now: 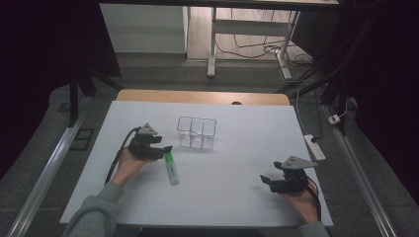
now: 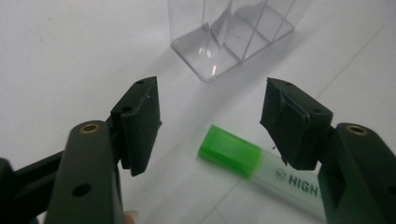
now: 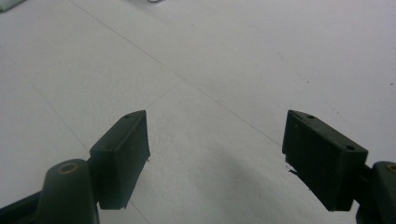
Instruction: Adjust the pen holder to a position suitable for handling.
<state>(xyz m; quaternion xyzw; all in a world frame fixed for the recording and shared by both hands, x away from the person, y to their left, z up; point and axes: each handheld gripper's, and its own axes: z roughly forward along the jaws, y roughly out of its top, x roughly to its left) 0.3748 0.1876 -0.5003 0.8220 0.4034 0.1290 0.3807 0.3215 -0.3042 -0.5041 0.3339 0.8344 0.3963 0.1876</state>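
The highlighter (image 1: 171, 168) lies flat on the white tabletop (image 1: 232, 197), a little left of centre in the high view, its long axis running from upper left to lower right. It has a bright green cap at its upper end and a pale, translucent barrel below; in the left gripper view the cap (image 2: 229, 150) is a flat-sided green block, and the barrel carries dark printed letters that begin "HIGH". Just above and to the right of it in the high view stands a clear plastic organiser (image 1: 196, 132), divided into compartments, apart from the highlighter. The left hand-held gripper (image 1: 159, 149) sits at the cap end of the highlighter in the high view, and in its own view its jaws stand apart with the cap low between them, neither pad touching it. The right hand-held gripper (image 1: 267, 180) is at the lower right of the high view, well apart from the highlighter, held in a hand just over the tabletop; its own view shows its jaws spread wide with bare tabletop between them.
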